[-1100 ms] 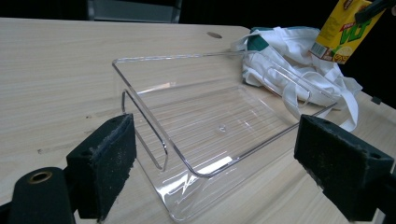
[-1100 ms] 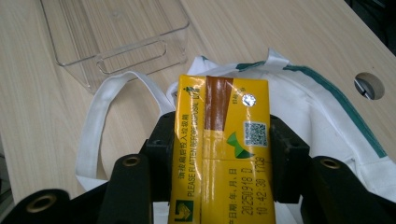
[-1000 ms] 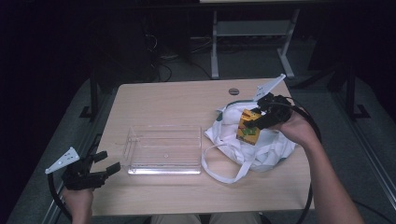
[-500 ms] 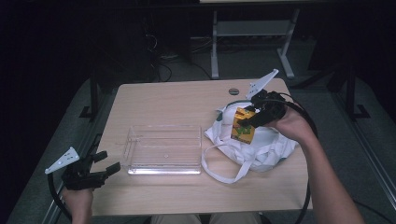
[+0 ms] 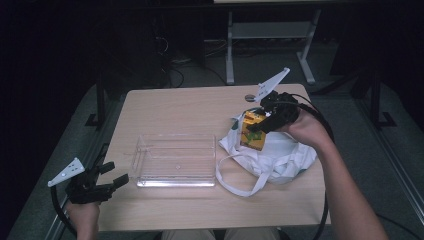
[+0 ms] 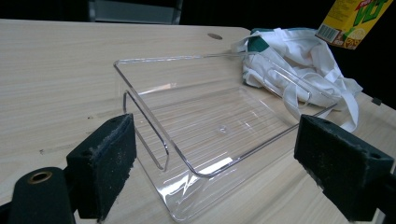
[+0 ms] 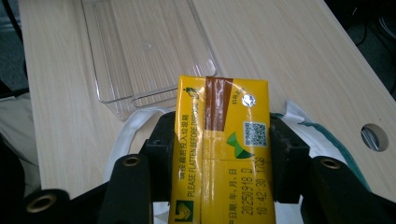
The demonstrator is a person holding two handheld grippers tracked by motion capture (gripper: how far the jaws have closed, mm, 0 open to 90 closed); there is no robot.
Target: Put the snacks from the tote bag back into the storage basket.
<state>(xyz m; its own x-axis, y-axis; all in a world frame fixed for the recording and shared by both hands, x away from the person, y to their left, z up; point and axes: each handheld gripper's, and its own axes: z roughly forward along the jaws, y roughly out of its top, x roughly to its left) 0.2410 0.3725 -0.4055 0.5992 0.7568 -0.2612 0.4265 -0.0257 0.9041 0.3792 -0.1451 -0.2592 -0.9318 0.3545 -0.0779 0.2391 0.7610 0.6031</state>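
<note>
My right gripper (image 5: 260, 124) is shut on a yellow drink carton (image 5: 252, 132), held in the air over the white cloth bag (image 5: 270, 155) at the table's right. In the right gripper view the carton (image 7: 219, 154) sits squeezed between both pads, the bag (image 7: 322, 137) beneath it. A clear plastic tray (image 5: 175, 160) lies empty at the table's middle. My left gripper (image 5: 107, 175) hovers open off the table's front left corner, its jaws pointing at the tray (image 6: 205, 126). The carton (image 6: 352, 21) shows at the top right of the left gripper view, above the bag (image 6: 299, 70).
A round cable hole (image 5: 249, 97) sits in the tabletop behind the bag. A metal stand's legs (image 5: 270, 45) rise beyond the far edge. The bag's loose straps (image 5: 240, 187) trail toward the front edge.
My right gripper has lifted the carton up out of the bag and carried it slightly left. The left gripper has stayed put.
</note>
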